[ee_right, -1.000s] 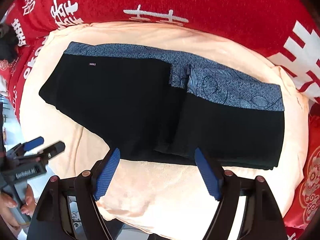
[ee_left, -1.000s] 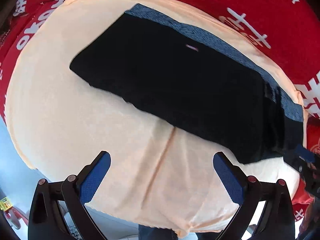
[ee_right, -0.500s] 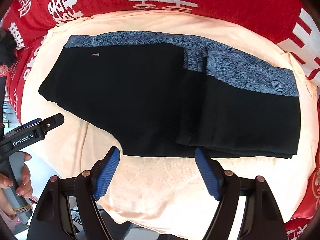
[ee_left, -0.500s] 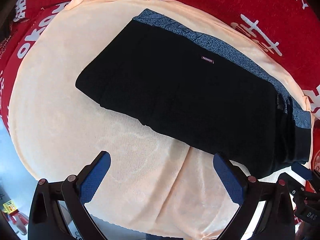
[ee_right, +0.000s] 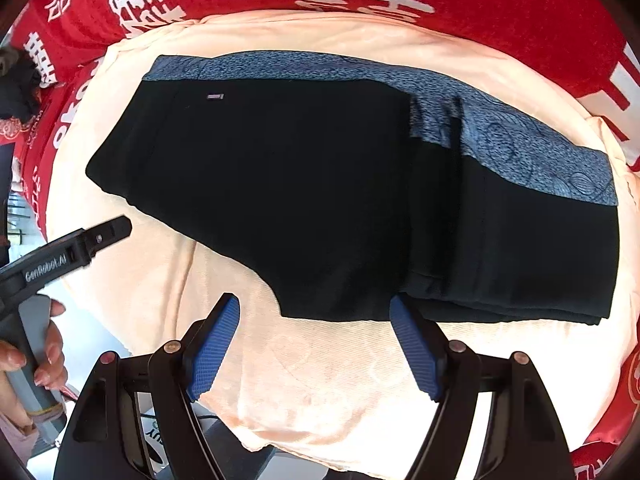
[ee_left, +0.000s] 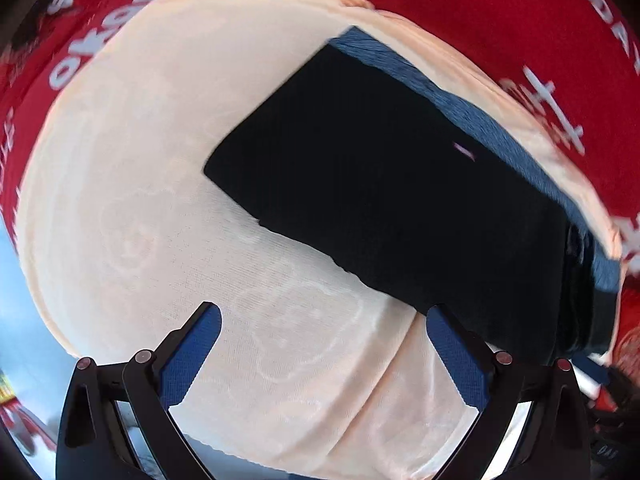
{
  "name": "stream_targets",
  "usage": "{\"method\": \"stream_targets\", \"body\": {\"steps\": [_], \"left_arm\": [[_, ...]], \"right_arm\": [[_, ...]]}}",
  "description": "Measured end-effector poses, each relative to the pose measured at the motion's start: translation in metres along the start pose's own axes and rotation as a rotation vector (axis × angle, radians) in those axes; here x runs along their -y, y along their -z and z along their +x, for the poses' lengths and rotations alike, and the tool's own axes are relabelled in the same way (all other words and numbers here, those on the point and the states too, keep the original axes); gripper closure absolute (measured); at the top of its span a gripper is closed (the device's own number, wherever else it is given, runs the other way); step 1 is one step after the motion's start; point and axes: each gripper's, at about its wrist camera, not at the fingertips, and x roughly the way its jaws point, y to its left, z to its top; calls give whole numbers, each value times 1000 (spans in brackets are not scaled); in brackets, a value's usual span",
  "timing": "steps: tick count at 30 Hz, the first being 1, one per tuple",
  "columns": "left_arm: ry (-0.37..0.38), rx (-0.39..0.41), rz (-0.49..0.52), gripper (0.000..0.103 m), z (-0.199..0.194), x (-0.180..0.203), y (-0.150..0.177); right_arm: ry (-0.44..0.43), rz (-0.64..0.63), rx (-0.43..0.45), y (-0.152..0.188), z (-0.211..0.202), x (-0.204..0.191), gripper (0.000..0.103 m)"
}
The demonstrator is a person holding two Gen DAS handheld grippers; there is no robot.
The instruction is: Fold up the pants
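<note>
Left gripper at the left, jaws spread wide and empty, poised above the peach cotton cloth covering the bench, clear of the garment. Black pants with a blue patterned waistband lying flat mid-cloth, already doubled into a stacked rectangle, thicker layers bunched toward the right end. Right gripper just beside the near hem, jaws likewise released, nothing held. Red printed fabric beyond. Probably between folds: next, likely pinching one short end and carrying it across, keeping layers aligned.
</note>
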Motion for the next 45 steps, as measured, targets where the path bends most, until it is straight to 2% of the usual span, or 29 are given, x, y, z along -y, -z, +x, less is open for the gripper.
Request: {"method": "stream_targets", "body": {"steps": [4, 10, 16, 22, 24, 26, 28, 32, 34, 39, 41, 43, 45], "left_arm": [[108, 9, -85, 0, 3, -20, -10], [190, 33, -103, 0, 9, -22, -18], [247, 38, -149, 0, 21, -30, -31], [245, 54, -136, 0, 25, -34, -32], [301, 66, -144, 0, 25, -35, -34], [387, 78, -172, 0, 25, -36, -35], [420, 88, -197, 0, 29, -36, -35], [542, 105, -283, 0, 39, -48, -33], [567, 111, -302, 0, 43, -49, -34], [569, 124, -304, 0, 40, -48, -36], [660, 127, -325, 0, 36, -45, -36], [719, 167, -313, 0, 30, -40, -38], [721, 155, -308, 0, 36, -38, -42]], "right_arm": [[-24, -3, -5, -2, 3, -4, 23], [-47, -13, -14, -3, 10, -10, 23], [-45, 8, -32, -7, 20, -11, 23], [-36, 10, -31, -10, 25, -10, 23], [-35, 7, -31, -9, 26, -10, 23], [-32, 6, -32, -9, 26, -10, 23], [-30, 9, -33, -9, 26, -12, 23], [-31, 10, -33, -9, 27, -13, 23], [-32, 7, -32, -10, 27, -13, 23], [-32, 1, -34, -10, 28, -14, 23], [-34, -1, -34, -11, 28, -14, 23], [-43, -4, -33, -10, 26, -15, 23], [-53, -8, -25, -10, 24, -16, 23]]}}
